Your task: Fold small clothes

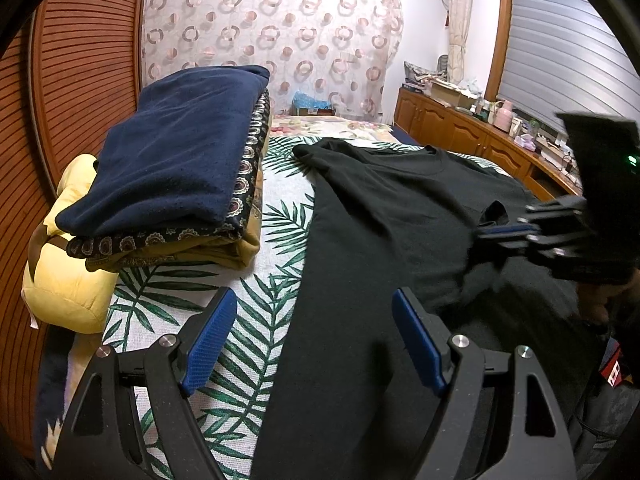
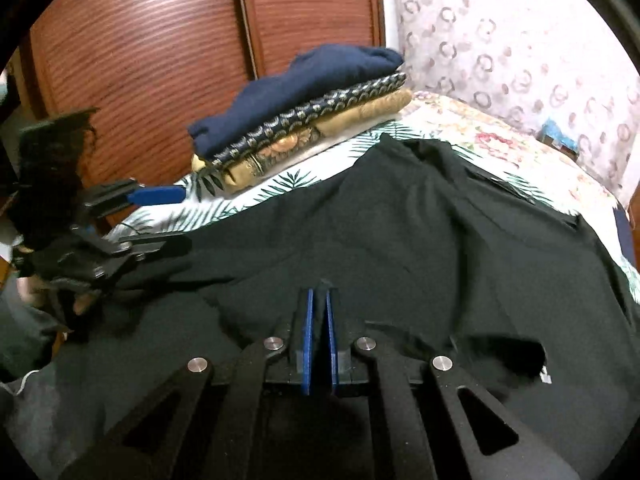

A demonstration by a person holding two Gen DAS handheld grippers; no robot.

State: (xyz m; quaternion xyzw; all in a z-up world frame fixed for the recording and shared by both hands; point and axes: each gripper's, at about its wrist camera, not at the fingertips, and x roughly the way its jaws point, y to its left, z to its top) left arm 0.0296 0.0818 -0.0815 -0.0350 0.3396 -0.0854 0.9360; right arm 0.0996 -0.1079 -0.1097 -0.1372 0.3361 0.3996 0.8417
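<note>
A black shirt (image 1: 392, 216) lies on the leaf-print bed (image 1: 276, 216); folded clothes (image 1: 176, 168) are stacked at its wardrobe-side edge. The left gripper (image 1: 312, 344) is spread wide. The right gripper (image 2: 318, 300) pinches the shirt.

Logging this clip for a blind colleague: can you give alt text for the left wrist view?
The left claw hangs open over the edge of a black T-shirt spread on a leaf-print bed cover. At right, the right claw is shut on a bunch of the shirt. A stack of folded clothes sits at left.

leaf-print bedspread (image 1: 256, 280), yellow pillow (image 1: 68, 288), slatted wooden wardrobe doors (image 1: 80, 60), circle-patterned curtain (image 1: 280, 32), cluttered sideboard (image 1: 472, 132)
</note>
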